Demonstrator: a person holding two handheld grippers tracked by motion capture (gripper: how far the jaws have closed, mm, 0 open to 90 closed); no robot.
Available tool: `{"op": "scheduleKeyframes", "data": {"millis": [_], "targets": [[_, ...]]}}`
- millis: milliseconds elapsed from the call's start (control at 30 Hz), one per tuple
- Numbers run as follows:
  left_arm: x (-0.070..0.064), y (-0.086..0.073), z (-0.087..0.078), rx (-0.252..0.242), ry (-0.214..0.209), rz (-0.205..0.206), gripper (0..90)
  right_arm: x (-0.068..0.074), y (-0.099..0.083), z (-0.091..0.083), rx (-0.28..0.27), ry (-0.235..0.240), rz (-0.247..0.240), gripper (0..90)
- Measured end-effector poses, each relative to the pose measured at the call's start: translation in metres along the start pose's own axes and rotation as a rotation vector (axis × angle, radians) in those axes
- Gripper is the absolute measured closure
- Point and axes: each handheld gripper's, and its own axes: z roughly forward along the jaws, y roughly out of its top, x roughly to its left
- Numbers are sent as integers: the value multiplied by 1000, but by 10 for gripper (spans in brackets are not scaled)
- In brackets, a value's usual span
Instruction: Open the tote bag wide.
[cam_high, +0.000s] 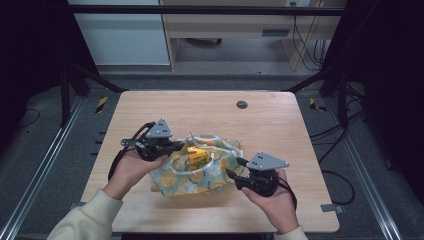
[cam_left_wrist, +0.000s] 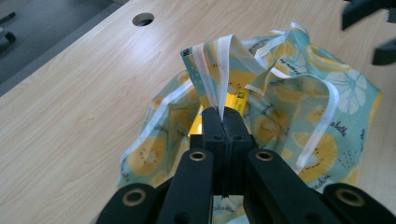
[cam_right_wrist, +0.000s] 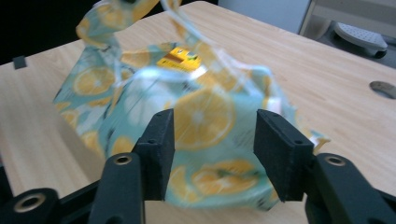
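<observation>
Lemon-print bag (cam_high: 200, 170) sits crumpled at lower centre of the high view, on the wooden table (cam_high: 150, 115). We start nearest: the right gripper (cam_high: 239, 174) sits lower right of centre in a hand (cam_high: 272, 202), its jaws spread wide and gripping nothing; in the right gripper view we see them standing apart either side of the bag's cloth (cam_right_wrist: 205, 116), touching or not we cannot tell. The left gripper (cam_high: 179, 146) is left of centre, held by the other hand (cam_high: 131, 167); in the left gripper view its jaws are clenched on the bag's white-edged rim (cam_left_wrist: 219, 70), which is pulled up taut from the bag. A yellow packet (cam_high: 196, 156) shows inside the bag's mouth. Farther back, upper centre of the tabletop, we note a round cable hole (cam_high: 242, 104). Beyond the table edge stands a pale desk (cam_high: 225, 25).
</observation>
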Motion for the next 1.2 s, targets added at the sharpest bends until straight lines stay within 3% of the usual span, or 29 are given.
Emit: {"op": "scheduleKeyframes", "data": {"millis": [167, 233, 400, 533, 600, 633, 667, 733, 833, 933, 1033, 1200], "targets": [[-8, 1, -1, 1, -19, 9, 900, -5, 16, 9, 17, 3, -27, 416], [-11, 2, -1, 5, -24, 21, 900, -7, 30, 21, 46, 13, -52, 375], [-14, 5, -2, -9, -37, 24, 900, -7, 48, 38, 68, 41, -80, 351], [-14, 7, -7, -21, -38, 26, 900, -6, 57, 57, 117, 67, -117, 357], [-14, 7, -14, -36, -40, 21, 900, -5, 56, 65, 154, 88, -137, 537], [-14, 7, -14, -36, -40, 21, 900, -5, 56, 65, 154, 88, -137, 537], [-15, 5, -17, -45, -41, 16, 900, -3, 55, 62, 158, 102, -159, 684], [-17, 3, -20, -47, -45, 15, 900, -1, 53, 56, 147, 116, -165, 789], [-19, 0, -21, -48, -52, 18, 900, 3, 49, 43, 124, 129, -161, 828], [-30, -11, -17, -32, -75, 36, 900, 7, 40, 31, 111, 141, -162, 833], [-36, -19, -12, -14, -62, 47, 900, 10, 30, 28, 119, 142, -159, 833], [-41, -34, 2, -7, -67, 26, 900, 11, 7, 33, 137, 142, -133, 813]]}}
